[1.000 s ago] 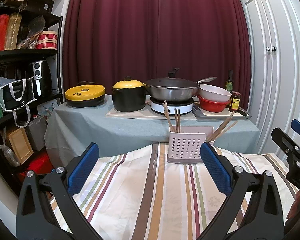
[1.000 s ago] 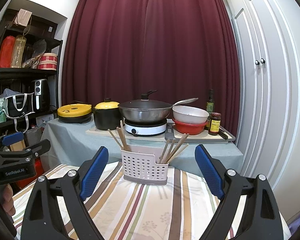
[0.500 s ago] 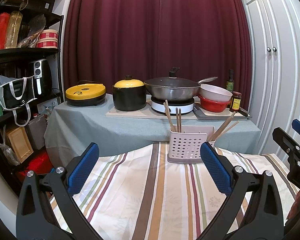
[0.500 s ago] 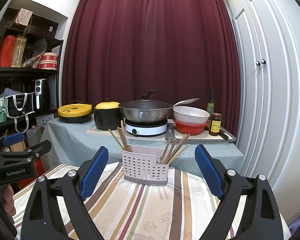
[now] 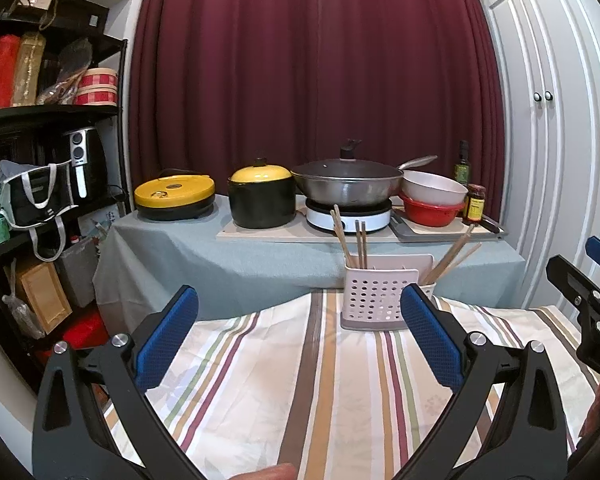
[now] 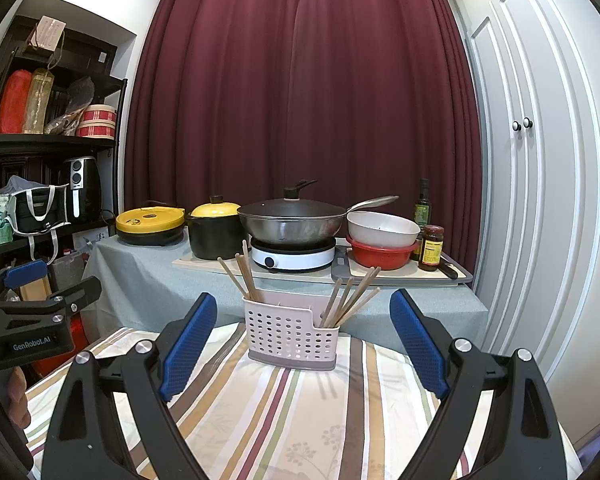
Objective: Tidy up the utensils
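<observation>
Two grippers, one in each of our hands, hover low over a striped cloth [image 5: 300, 392] on the near bench. On the left gripper [image 5: 298, 334] the jaws stand wide apart with nothing between the blue pads. On the right gripper [image 6: 304, 344] the jaws are just as wide and hold nothing. In the right wrist view the left gripper shows at the left edge, with fingers [image 6: 18, 396] wrapped round its handle.

Past the pads, at the far edge of the cloth, stands a pale perforated caddy [image 6: 290, 336]. Chopsticks [image 6: 244, 274] lean in its left compartment, and more chopsticks [image 6: 352, 296] fan out to the right from its lower right compartment. No loose utensil lies on the cloth that we can see.

Behind the caddy is a second bench under a grey-blue cloth [image 5: 220, 256]. On it, left to right, we see a flat yellow-lidded cooker [image 5: 174, 196], a black pot [image 5: 262, 200] with a yellow lid, a lidded wok [image 5: 348, 184] on a white hob [image 5: 348, 220], a white bowl [image 6: 382, 230] nested in a red one [image 6: 380, 258], and a jar [image 6: 431, 248] in front of a dark bottle [image 6: 422, 208].

Farthest back hangs a maroon curtain [image 5: 312, 72], with black shelves [image 5: 48, 110] at left and white doors [image 6: 540, 152] at right.
</observation>
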Motion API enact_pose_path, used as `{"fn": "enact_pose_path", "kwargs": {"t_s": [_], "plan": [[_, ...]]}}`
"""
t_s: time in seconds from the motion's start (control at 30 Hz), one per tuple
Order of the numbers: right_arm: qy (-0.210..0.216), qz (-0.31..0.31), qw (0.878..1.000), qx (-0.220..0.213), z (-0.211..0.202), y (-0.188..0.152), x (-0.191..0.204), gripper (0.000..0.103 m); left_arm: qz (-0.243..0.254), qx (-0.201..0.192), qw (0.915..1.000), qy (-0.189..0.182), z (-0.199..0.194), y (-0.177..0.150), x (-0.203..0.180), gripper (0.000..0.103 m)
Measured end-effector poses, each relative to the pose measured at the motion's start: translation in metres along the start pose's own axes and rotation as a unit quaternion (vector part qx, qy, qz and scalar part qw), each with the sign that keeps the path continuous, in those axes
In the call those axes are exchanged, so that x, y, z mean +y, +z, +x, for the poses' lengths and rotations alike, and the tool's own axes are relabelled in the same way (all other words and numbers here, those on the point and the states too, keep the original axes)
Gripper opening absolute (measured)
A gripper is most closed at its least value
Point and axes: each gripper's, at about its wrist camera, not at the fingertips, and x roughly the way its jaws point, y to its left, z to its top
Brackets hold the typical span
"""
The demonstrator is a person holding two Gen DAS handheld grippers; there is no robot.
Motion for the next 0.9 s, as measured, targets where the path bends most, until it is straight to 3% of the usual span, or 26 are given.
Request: {"fn": "enact_pose_path", "kwargs": {"t_s": [0.9], "plan": [[-0.005, -0.001, 1.000, 0.008, 0.008, -0.008, 0.002, 0.086, -0.007, -0.006, 0.9999, -0.014, 0.015, 0.002, 0.006, 0.099]]}}
